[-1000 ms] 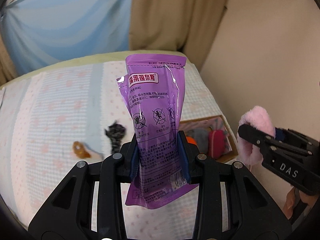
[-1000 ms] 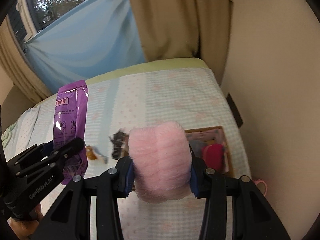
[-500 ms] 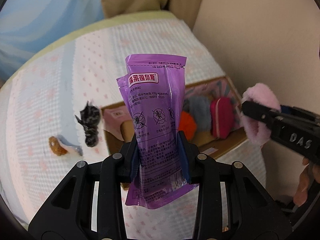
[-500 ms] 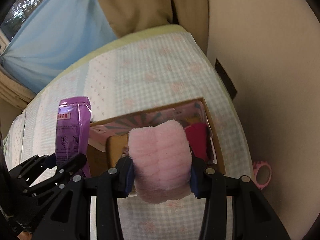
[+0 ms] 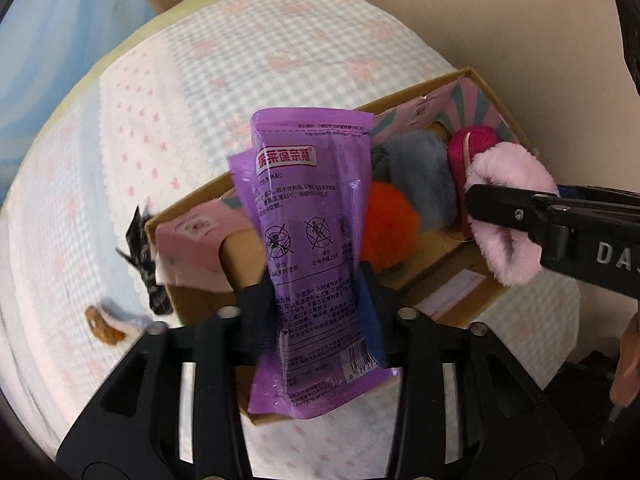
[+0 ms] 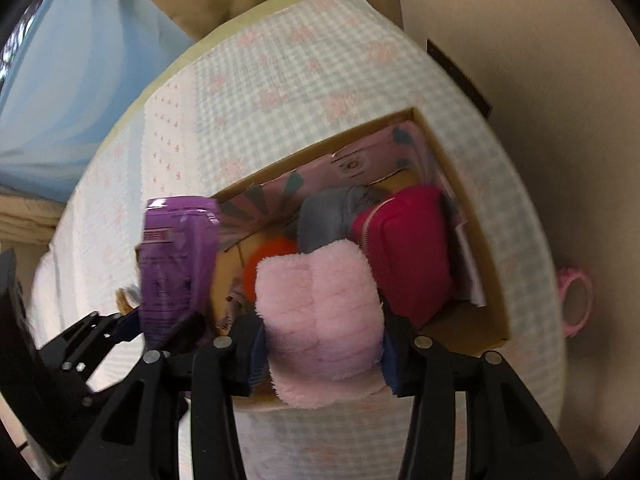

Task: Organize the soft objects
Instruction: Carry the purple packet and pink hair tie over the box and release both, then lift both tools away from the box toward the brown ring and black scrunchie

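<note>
My left gripper (image 5: 316, 300) is shut on a purple plastic pouch (image 5: 308, 216) and holds it upright over the near left part of an open cardboard box (image 5: 476, 80). My right gripper (image 6: 320, 344) is shut on a fluffy pink pad (image 6: 320, 312), held over the box's near edge (image 6: 496, 320). The pad also shows in the left wrist view (image 5: 508, 184), and the pouch in the right wrist view (image 6: 176, 264). Inside the box lie an orange pompom (image 5: 390, 228), a grey furry piece (image 5: 420, 164) and a magenta zip pouch (image 6: 408, 248).
The box sits on a bed with a checked blue and pink cover (image 5: 248, 52), close to the beige wall (image 5: 520, 20). A dark scrunchie (image 5: 146, 260) and a small brown and pale item (image 5: 106, 322) lie left of the box. A pink ring-shaped thing (image 6: 576, 300) lies between bed and wall.
Both grippers have moved forward and down towards the box with their loads; the box now fills much more of both views. Neither grip has changed.
</note>
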